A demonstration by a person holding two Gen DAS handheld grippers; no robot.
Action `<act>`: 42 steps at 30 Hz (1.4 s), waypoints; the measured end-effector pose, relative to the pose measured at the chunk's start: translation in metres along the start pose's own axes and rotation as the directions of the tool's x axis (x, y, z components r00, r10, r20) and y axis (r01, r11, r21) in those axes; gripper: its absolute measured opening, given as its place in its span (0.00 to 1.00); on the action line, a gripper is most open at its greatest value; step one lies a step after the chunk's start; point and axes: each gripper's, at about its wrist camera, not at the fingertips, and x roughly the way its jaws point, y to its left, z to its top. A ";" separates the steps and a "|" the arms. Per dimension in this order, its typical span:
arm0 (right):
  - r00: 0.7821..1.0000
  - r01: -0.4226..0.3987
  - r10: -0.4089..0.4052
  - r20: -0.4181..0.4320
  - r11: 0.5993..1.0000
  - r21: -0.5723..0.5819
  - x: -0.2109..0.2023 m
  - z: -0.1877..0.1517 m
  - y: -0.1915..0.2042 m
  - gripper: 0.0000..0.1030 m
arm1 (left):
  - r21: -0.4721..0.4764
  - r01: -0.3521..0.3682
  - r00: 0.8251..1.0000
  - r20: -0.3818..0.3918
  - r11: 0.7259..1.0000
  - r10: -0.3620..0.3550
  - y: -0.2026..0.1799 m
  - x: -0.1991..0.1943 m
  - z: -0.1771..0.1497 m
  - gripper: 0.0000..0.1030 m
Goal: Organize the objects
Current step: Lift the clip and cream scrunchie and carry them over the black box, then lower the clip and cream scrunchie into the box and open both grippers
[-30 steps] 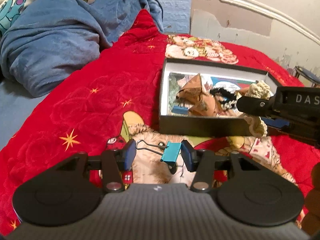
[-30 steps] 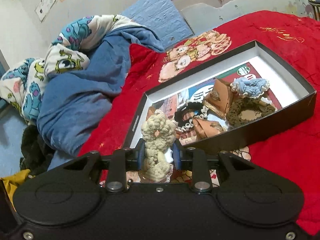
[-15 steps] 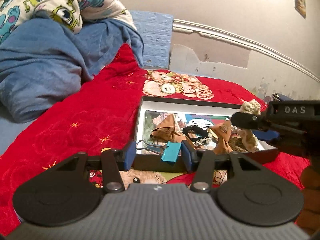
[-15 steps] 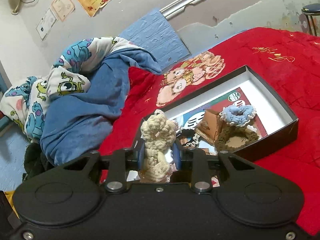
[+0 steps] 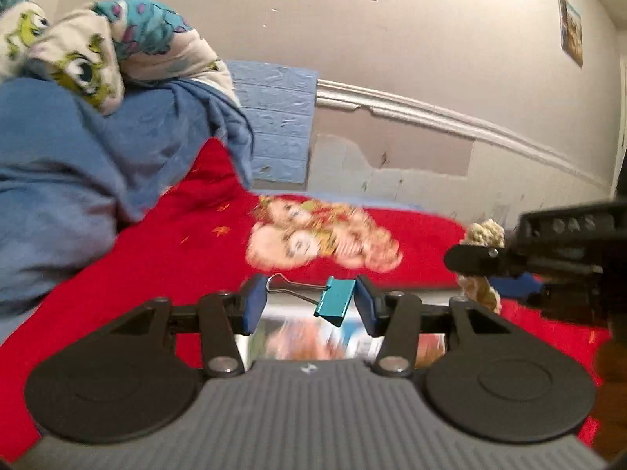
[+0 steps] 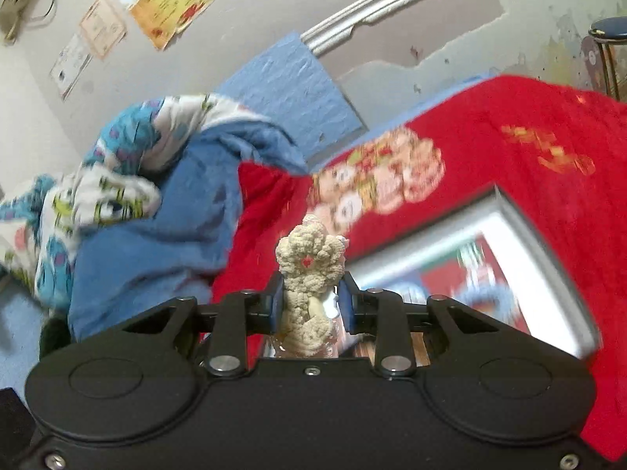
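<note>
My left gripper (image 5: 309,302) is shut on a teal binder clip (image 5: 333,305) with wire handles, held above the near end of the black box (image 5: 352,342), whose inside shows blurred below the fingers. My right gripper (image 6: 309,301) is shut on a cream crocheted scrunchie (image 6: 309,274). It also shows at the right in the left wrist view (image 5: 480,235), level with my left gripper. In the right wrist view the box (image 6: 521,227) lies below and to the right, blurred.
A red blanket (image 5: 176,243) with cartoon prints covers the bed. A heap of blue and monster-print bedding (image 5: 78,149) lies at the left. The wall (image 5: 392,78) with a blue panel stands behind. A stool (image 6: 607,39) stands at the far right.
Both grippers have lifted and tilted up with their objects. The box has dropped low in both views, and more wall shows.
</note>
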 end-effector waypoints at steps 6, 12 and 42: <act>0.995 -0.026 0.026 0.097 1.000 -0.006 0.030 0.024 0.000 0.27 | 0.039 -0.054 0.997 0.064 0.998 0.052 -0.008 0.049 0.027 0.51; 0.991 -0.026 0.022 0.133 0.999 0.030 0.075 0.008 -0.030 0.27 | -0.107 0.025 0.998 0.055 0.994 -0.019 0.014 0.084 -0.004 0.51; 0.972 0.236 -0.236 -0.013 0.967 0.097 0.137 -0.031 -0.057 0.28 | -0.135 -0.021 0.961 -0.278 0.991 -0.018 0.023 0.140 -0.038 0.54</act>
